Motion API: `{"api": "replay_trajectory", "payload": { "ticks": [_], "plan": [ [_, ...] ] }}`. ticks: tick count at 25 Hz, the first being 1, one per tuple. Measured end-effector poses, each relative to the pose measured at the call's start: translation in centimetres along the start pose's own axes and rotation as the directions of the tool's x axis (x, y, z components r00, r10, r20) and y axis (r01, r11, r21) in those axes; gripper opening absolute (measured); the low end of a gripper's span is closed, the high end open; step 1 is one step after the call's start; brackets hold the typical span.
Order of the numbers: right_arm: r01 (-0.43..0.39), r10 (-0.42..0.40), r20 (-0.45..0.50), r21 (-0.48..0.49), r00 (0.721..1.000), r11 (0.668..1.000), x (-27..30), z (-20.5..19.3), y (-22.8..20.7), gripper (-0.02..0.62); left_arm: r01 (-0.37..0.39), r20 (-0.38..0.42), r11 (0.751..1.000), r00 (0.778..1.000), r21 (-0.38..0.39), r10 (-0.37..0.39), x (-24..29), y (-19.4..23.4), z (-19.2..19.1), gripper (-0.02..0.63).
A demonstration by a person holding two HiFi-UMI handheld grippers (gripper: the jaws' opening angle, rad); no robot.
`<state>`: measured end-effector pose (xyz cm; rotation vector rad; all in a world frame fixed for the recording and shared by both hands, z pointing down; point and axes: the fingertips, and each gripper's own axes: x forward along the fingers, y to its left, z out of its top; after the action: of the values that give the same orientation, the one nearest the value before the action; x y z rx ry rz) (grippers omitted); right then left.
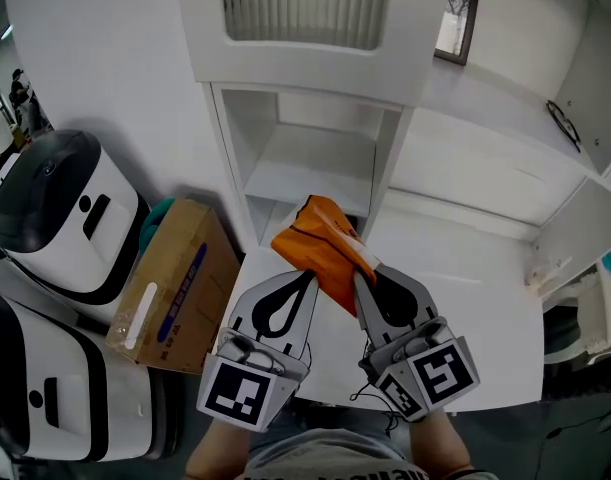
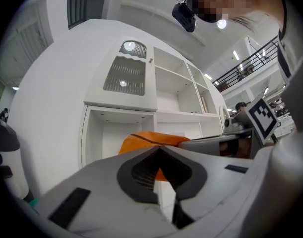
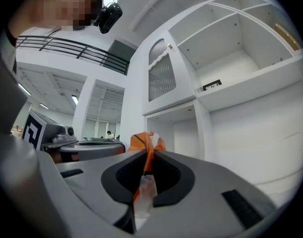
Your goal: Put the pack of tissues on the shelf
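The task is about halfway: the pack of tissues [image 1: 320, 243] hangs in the air above the white table [image 1: 465, 298], in front of the open white shelf [image 1: 305, 173], and it is not yet put there. The right tongs [image 1: 368, 268] are clamped on a thin strip of its clear, crinkled plastic wrapper [image 3: 143, 195]. The left tongs [image 1: 307, 278] are closed together with their tips touching the soft orange pack, which looks limp and creased.

Overhead plus two level views, shelf [image 1: 307, 173] shared
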<state>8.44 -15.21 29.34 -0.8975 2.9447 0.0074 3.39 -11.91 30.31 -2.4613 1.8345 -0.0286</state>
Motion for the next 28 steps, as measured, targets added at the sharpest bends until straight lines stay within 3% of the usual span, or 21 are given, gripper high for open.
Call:
{"api": "replay_trajectory", "payload": {
  "ticks": [9,17,28],
  "plan": [
    [0.030,-0.030,-0.004,0.006,1.000,1.000,0.4,0.1,-0.6,0.025,0.026,-0.002,1.000,1.000,0.005,-0.026,0.4,0.0,0.1,0.040],
    [0.080,-0.080,-0.002,0.009,0.997,0.997,2.9,0.3,-1.0,0.025,0.049,0.002,0.999,0.999,0.006,-0.049,1.0,2.9,0.4,0.040],
    [0.177,-0.177,-0.002,0.002,0.984,0.984,6.1,0.5,-0.8,0.025,0.138,0.005,0.990,0.990,0.011,-0.138,1.9,6.8,0.6,0.040]
  ]
}}
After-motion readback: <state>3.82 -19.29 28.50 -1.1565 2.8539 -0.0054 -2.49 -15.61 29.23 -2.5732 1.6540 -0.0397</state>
